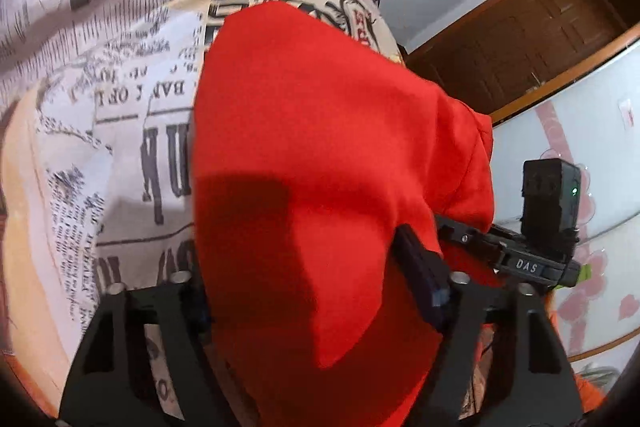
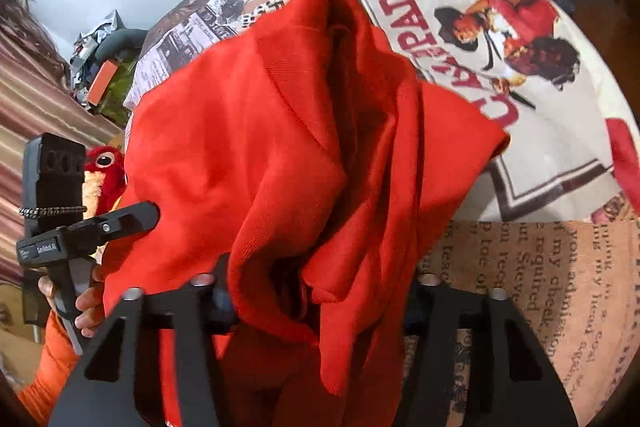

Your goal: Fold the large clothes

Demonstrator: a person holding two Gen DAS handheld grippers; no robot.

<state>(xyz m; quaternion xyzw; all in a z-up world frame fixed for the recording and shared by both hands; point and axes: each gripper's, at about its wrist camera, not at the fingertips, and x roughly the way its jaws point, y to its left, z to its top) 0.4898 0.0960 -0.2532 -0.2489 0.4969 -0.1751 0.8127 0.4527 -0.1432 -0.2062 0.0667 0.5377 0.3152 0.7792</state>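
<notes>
- The large red fleece garment (image 1: pixel 320 155) hangs bunched above the bed's newspaper-print cover (image 1: pixel 120 99), draping over both cameras.
- The left hand-held gripper (image 1: pixel 320 291) pinches a thick fold; the right hand-held gripper (image 2: pixel 316 291) clamps a bunched edge.
- Risk: either pinch is shallow, so a tug could slip the cloth free.
- Hanging folds hide the hem, so it may land creased.

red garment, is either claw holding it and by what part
Both hold the red garment: the left claw and the right claw each pinch a bunched fold of its cloth. Which part of the garment cannot be told.
</notes>
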